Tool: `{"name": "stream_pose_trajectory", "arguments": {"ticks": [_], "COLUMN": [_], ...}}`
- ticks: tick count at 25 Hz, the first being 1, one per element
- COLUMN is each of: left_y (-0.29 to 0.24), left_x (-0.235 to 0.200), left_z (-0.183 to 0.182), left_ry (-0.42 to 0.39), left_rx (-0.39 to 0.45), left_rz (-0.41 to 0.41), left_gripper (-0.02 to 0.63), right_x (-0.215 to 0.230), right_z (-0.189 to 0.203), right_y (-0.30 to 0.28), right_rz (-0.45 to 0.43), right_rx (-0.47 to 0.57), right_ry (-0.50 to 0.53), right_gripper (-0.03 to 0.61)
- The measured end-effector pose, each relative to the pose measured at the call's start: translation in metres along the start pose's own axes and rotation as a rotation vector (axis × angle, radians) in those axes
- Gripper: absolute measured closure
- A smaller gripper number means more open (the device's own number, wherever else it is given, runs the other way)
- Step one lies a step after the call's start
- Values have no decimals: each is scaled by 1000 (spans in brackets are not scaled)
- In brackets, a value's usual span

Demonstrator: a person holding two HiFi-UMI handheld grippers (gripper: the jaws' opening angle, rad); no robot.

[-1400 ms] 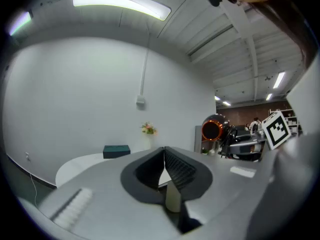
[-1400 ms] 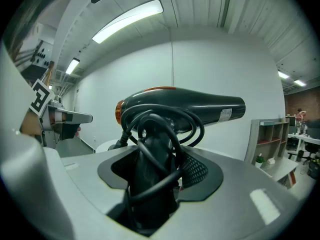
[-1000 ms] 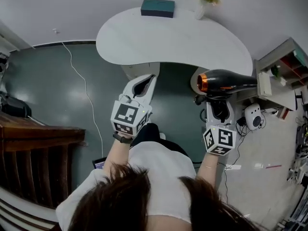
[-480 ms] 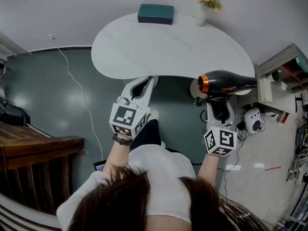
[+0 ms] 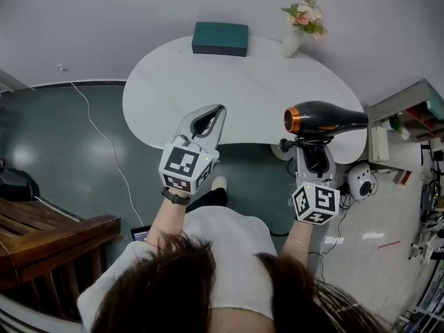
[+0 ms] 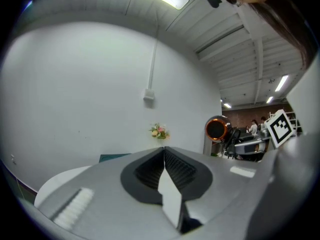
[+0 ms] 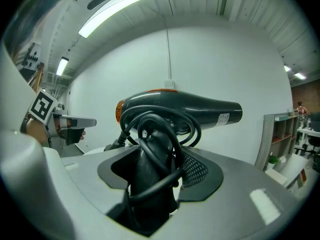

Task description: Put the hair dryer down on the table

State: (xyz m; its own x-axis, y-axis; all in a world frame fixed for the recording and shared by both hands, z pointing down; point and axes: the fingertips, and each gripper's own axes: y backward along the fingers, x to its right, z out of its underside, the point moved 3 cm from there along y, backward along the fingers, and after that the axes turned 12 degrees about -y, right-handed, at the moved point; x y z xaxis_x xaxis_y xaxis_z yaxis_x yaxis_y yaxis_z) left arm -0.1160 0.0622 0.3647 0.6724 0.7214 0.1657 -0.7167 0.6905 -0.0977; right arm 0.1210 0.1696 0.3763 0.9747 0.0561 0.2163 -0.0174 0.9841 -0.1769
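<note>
A black hair dryer [image 5: 325,118] with an orange ring at its back end hangs level over the near right edge of the white table [image 5: 236,75]. My right gripper [image 5: 310,146] is shut on its handle, and the black cord is wound round handle and body [image 7: 165,129]. In the right gripper view the dryer's barrel [image 7: 200,109] points right. My left gripper [image 5: 215,111] is shut and holds nothing, over the table's near edge, left of the dryer. In the left gripper view its jaws [image 6: 164,151] meet in a line, and the dryer's orange end [image 6: 216,129] shows to the right.
A teal box [image 5: 220,39] and a vase of flowers [image 5: 295,33] stand at the table's far side. A shelf unit [image 5: 409,109] stands to the right, with a white round device [image 5: 361,180] on the floor. A wooden structure [image 5: 48,245] is at lower left.
The table has come closer in the head view. Both grippers now reach over its near edge, with the hair dryer still held in the right one.
</note>
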Motion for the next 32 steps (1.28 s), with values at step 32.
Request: {"name": "stream_pose_trajectory", "arguments": {"ticks": [32], "left_y": [-103], "left_x": [-72], "left_z": [27], "left_ry": [33], "left_rx": [-47], "left_rz": [48], "left_gripper": [552], "right_x": [19], "right_z": [0], "right_y": [-112], "right_rz": [80], "right_rx": [-103], "right_ry": [-19], "right_gripper": [350]}}
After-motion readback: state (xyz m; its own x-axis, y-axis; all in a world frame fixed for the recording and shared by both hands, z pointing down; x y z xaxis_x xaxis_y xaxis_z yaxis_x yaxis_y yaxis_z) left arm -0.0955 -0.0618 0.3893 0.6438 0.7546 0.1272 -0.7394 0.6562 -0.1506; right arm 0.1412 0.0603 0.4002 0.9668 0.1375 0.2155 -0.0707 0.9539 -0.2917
